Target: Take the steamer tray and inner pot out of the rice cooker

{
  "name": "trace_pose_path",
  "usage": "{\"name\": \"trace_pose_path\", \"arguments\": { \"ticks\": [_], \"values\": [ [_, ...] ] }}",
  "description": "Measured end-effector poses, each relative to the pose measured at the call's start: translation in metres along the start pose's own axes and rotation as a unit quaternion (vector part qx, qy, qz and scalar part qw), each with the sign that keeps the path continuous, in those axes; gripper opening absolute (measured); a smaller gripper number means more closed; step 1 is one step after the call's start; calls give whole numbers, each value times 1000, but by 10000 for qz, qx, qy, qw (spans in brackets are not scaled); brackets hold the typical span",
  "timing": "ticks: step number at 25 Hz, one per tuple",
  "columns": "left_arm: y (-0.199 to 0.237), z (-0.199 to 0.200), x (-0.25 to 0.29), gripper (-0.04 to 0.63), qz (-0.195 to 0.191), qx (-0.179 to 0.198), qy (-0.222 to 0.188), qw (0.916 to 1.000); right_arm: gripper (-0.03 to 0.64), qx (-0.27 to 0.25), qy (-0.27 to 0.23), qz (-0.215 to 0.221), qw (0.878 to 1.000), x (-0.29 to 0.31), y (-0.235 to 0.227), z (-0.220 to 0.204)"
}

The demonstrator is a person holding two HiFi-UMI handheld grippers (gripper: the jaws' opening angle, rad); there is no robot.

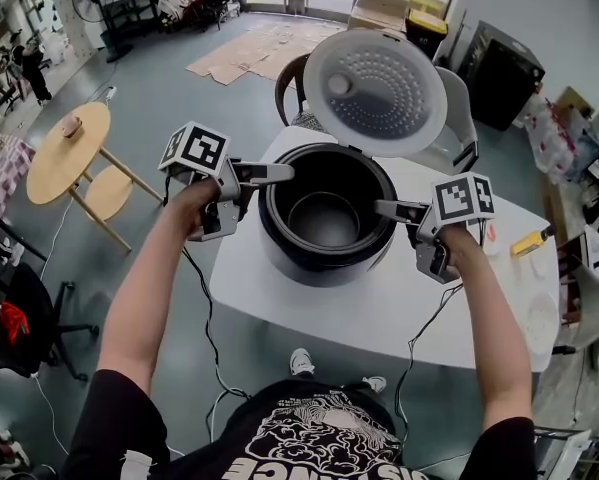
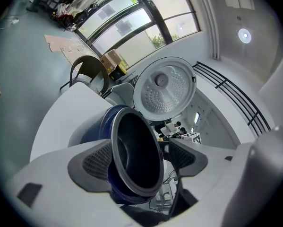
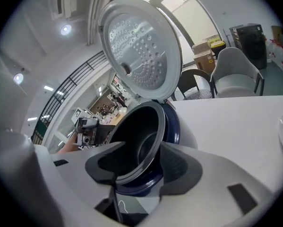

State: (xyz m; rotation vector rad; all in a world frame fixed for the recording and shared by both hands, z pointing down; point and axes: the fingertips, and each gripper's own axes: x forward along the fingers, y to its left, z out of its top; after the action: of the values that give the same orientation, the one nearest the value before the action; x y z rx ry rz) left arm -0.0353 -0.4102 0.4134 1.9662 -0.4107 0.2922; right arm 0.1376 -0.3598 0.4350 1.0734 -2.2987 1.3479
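Fingers (image 2: pixel 96 163) of left gripper (image 2: pixel 139 157): part-open, astride pot (image 1: pixel 324 218) rim, one inside, one outside, not clamped. Right gripper (image 3: pixel 134 162): likewise at opposite rim. Pot seated in open cooker (image 1: pixel 314 266) on white table (image 1: pixel 379 313).

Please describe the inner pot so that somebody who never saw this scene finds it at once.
On the white table stands a dark blue rice cooker, lid up. The inner pot is the black bowl sunk in it, empty, with a grey rim. Unlike the white, hole-dotted lid above, it is dark and smooth.
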Motion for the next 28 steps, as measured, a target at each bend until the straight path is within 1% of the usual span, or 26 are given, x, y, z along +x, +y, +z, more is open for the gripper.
{"name": "trace_pose_path", "arguments": {
  "ticks": [2, 5, 8, 11, 14, 15, 16, 19, 20, 24, 28],
  "values": [
    [2, 0, 0, 363, -26, -82, -19, 10000, 213, 87, -64, -48, 9999, -1, -4, 1],
    [6, -1, 0, 287, -115, -188, -48, 9997, 204, 210, -142, -45, 9997, -2, -9, 3],
    [11, -1, -1, 247, -110, -234, -105, 9996, 176, 211, -122, -88, 9997, 0, -12, 3],
    [14, -1, -1, 225, -32, -159, -92, 9998, 143, 216, -110, -161, 9996, 0, -16, 3],
    [17, -3, -2, 204, 105, -41, -42, 9999, 124, 278, -141, -166, 9994, 1, -17, 3],
    [18, -4, -1, 187, 144, -31, -37, 9999, 118, 294, -164, -176, 9993, 1, -17, 3],
    [19, -5, 0, 164, 177, -31, -33, 9998, 110, 309, -188, -198, 9991, 0, -18, 3],
    [22, -9, 3, 64, 326, -2, -30, 9995, 74, 391, -253, -257, 9986, -3, -23, 3],
    [23, -9, 3, 48, 382, 20, -32, 9993, 72, 428, -273, -251, 9984, -3, -24, 3],
    [26, -6, 2, 46, 469, 45, -66, 9989, 67, 542, -330, -273, 9976, -1, -24, 6],
    [25, -7, 3, 44, 525, 14, -186, 9984, 64, 660, -427, -371, 9962, -3, -27, 6]
  ]
}}
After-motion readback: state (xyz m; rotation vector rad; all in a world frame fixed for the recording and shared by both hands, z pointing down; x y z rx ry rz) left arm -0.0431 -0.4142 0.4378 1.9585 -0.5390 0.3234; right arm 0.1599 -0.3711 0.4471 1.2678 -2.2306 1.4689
